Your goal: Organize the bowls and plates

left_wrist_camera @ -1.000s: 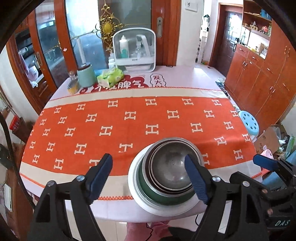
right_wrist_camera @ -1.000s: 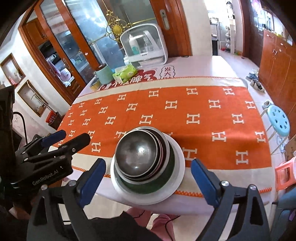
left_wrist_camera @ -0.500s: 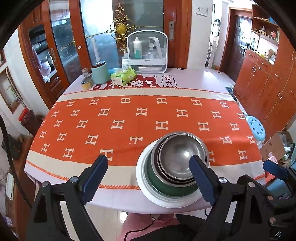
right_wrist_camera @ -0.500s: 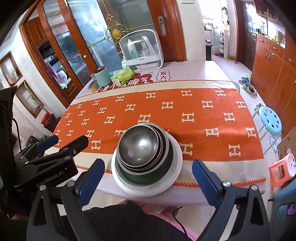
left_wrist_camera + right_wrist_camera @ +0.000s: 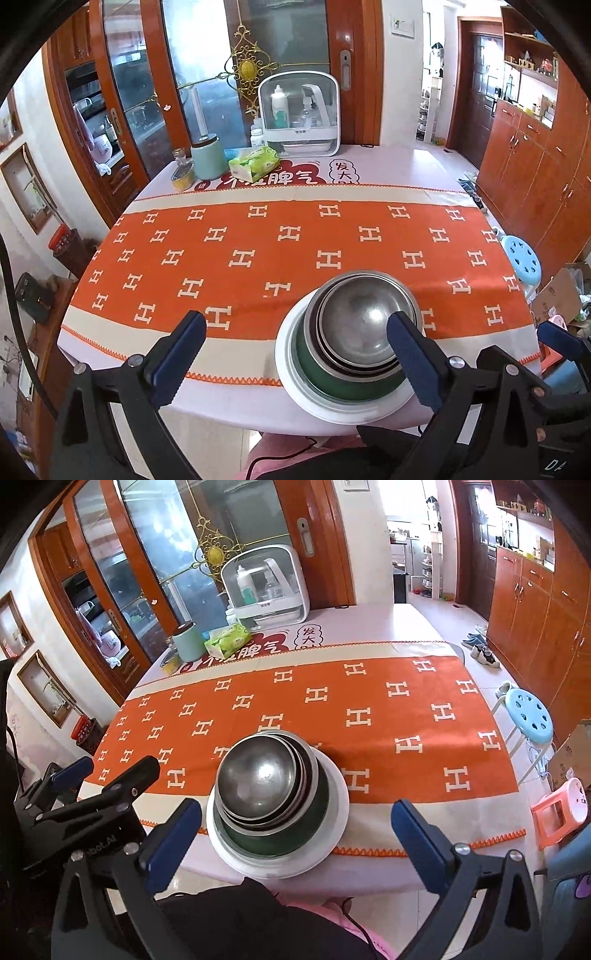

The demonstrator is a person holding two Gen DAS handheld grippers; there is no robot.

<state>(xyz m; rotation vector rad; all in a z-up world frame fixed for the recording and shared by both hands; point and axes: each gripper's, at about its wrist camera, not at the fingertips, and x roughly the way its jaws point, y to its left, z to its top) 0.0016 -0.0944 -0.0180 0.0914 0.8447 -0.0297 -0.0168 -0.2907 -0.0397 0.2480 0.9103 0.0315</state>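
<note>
- The left gripper [image 5: 295,354] has a matte black frame of angular struts, with round silver screw heads behind each of its fingers.
- Its fingers [image 5: 180,354] end in dark blue ribbed pads, long and flat.
- The right gripper [image 5: 295,843] has the same build: black struts, silver screws, blue pads on its fingers [image 5: 419,843].
- Seen from the right wrist view, the side of the left gripper's body carries white lettering, partly hidden, ending "bot.AI".
- Pink clothing [image 5: 369,938] and a thin black cable [image 5: 280,456] show below the fingers.
</note>
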